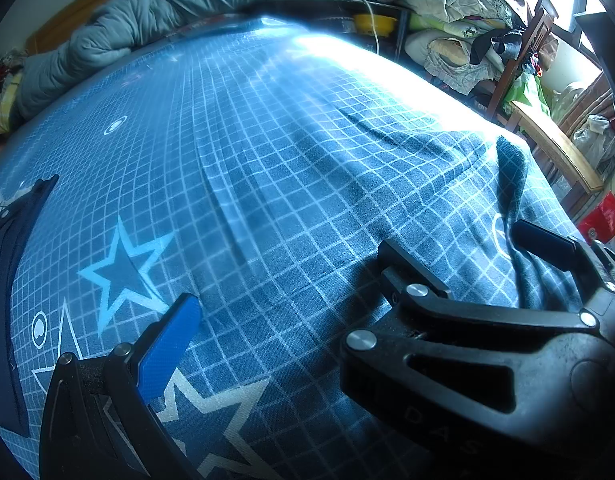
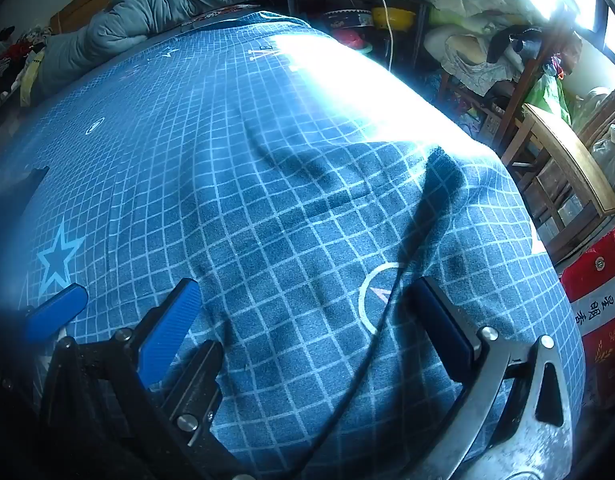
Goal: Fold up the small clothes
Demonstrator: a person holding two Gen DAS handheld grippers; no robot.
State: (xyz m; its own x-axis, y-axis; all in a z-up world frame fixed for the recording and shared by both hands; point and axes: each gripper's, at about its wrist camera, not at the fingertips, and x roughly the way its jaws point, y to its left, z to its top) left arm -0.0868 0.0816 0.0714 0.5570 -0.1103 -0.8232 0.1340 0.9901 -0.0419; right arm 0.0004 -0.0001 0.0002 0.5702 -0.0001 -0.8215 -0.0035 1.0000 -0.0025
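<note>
Left gripper (image 1: pixel 353 266) is hovering low over the blue grid-and-star bed sheet (image 1: pixel 267 160), jaws spread wide, gripping nothing. Navy garment (image 1: pixel 3 280) is lying flat on the sheet, well off to this gripper's left at the picture edge, apart from its blue left finger pad (image 1: pixel 171 344). Right gripper (image 2: pixel 305 284) is also sitting wide open and empty, with only sheet showing between its fingers. A dark raised fold (image 2: pixel 439 184) in the sheet is running from ahead-right down toward its right finger; cannot tell whether the two are touching. A grey duvet (image 1: pixel 127 28) is bunched up far ahead and to the left of both grippers. A wooden chair (image 2: pixel 567 160) is standing off the bed to the right gripper's right.
</note>
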